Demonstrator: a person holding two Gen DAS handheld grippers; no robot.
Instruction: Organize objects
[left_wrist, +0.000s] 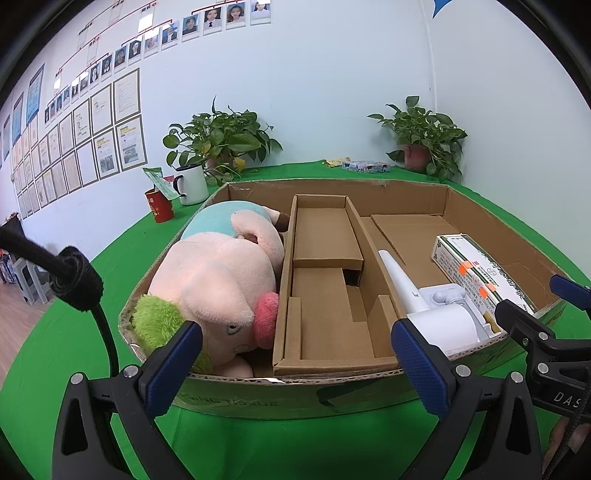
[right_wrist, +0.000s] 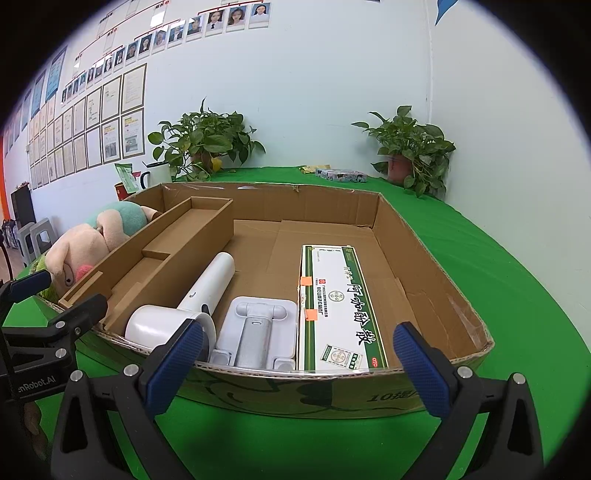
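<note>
A wide cardboard box (left_wrist: 406, 190) (right_wrist: 436, 266) stands on the green table. In its left part lies a pink plush pig (left_wrist: 221, 280) (right_wrist: 79, 251). A cardboard divider insert (left_wrist: 325, 273) (right_wrist: 159, 254) sits in the middle. To the right lie a white hair dryer (right_wrist: 195, 302) (left_wrist: 436, 314), a white and grey stand (right_wrist: 258, 332) and a green and white medicine box (right_wrist: 340, 310) (left_wrist: 476, 269). My left gripper (left_wrist: 295, 369) is open and empty at the box's near wall. My right gripper (right_wrist: 299, 369) is open and empty at the near wall too.
Behind the box stand a white mug (left_wrist: 191, 184), a red cup (left_wrist: 159, 205), two potted plants (left_wrist: 221, 138) (left_wrist: 424, 136) and a small flat packet (left_wrist: 365, 166). A black cable (left_wrist: 74, 280) hangs at the left. The wall bears framed papers.
</note>
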